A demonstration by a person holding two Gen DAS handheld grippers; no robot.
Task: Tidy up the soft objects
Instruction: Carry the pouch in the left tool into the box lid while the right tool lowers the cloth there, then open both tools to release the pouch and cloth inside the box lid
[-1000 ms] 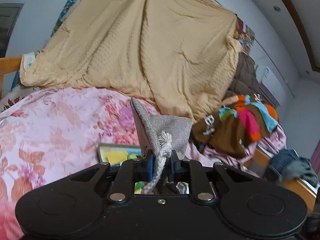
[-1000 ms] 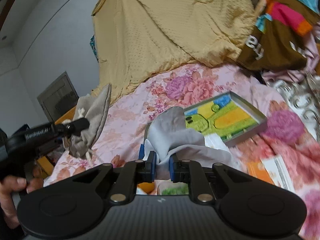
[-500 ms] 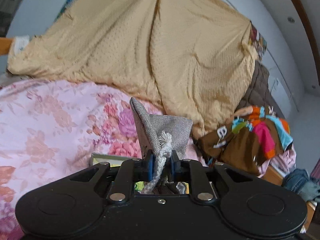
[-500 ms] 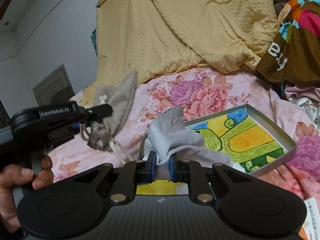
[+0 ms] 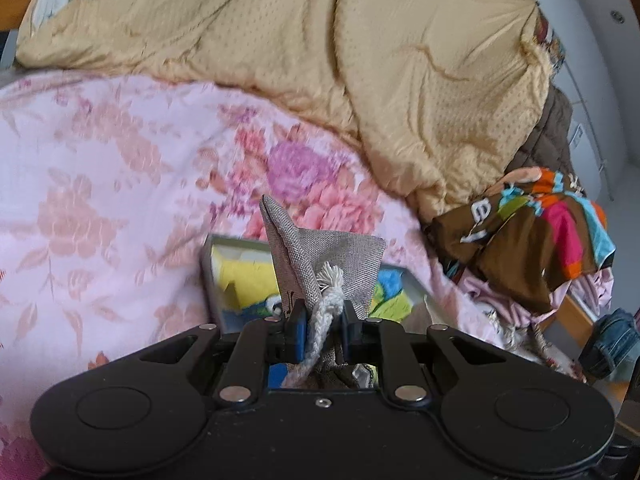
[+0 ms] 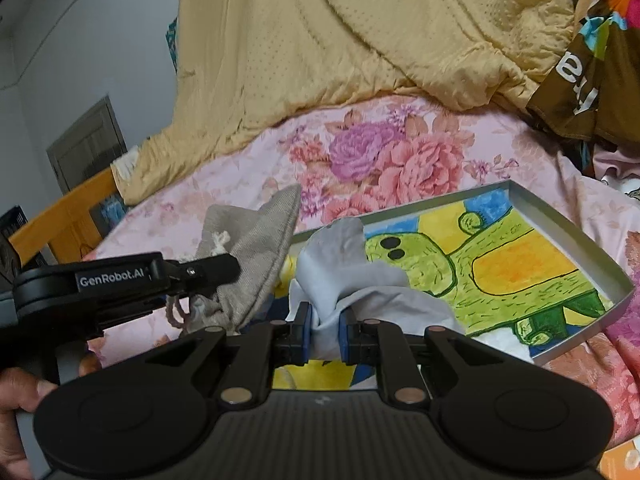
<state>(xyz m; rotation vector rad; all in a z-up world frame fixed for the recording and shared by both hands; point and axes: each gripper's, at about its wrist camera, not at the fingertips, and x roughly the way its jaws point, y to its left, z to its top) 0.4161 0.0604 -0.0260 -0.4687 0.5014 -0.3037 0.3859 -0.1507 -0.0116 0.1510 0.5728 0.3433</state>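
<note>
My left gripper [image 5: 323,312] is shut on a grey drawstring pouch [image 5: 332,256] with a white cord, held above the near edge of a shallow tray [image 5: 208,276] with a painted cactus. In the right wrist view the left gripper [image 6: 224,268] holds the pouch [image 6: 260,248] just left of the tray [image 6: 592,248]. My right gripper [image 6: 323,322] is shut on a pale grey cloth [image 6: 348,264] that hangs over the tray's left part.
The tray lies on a pink floral bedspread [image 5: 100,184]. A tan quilt [image 5: 360,60] is heaped behind. A brown, multicoloured garment [image 5: 532,236] lies at the right. A wooden bed frame [image 6: 60,216] shows at the left.
Both grippers have come down and forward toward the tray, still holding their items. The left gripper with the pouch has moved closer to the tray's left edge.
</note>
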